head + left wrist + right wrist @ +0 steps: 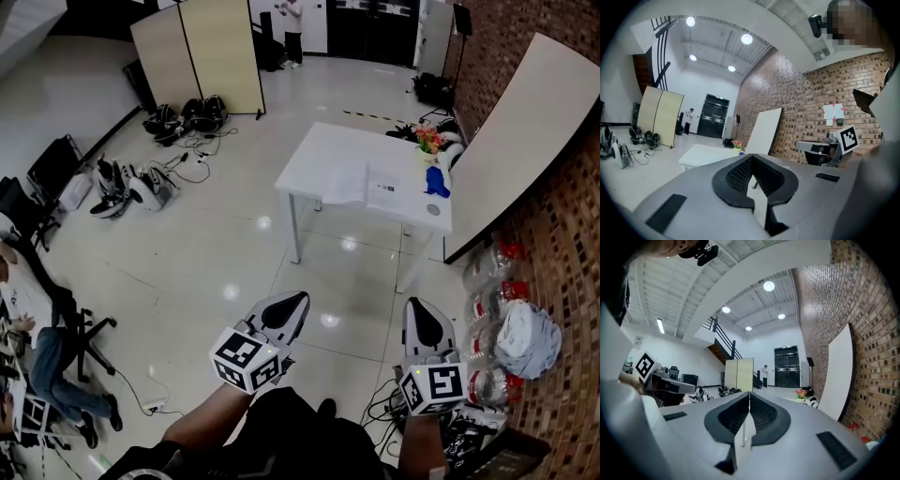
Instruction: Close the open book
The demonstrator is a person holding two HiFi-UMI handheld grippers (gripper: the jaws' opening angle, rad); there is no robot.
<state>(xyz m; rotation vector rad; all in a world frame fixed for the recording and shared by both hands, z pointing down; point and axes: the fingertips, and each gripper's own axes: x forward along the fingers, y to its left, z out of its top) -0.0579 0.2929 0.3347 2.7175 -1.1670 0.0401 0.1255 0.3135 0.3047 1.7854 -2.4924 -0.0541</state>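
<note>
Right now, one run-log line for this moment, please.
left gripper: shut, empty | right gripper: shut, empty | book: open on table, across the floor, untouched | stage: not started

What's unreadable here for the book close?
Open book, head view: too small to tell page spread or spine.
Left gripper view: table seen edge-on, book not visible.
Right gripper view: right tongs cover most of the table; only flowers show.
Blue object, head view: too small to identify.
</note>
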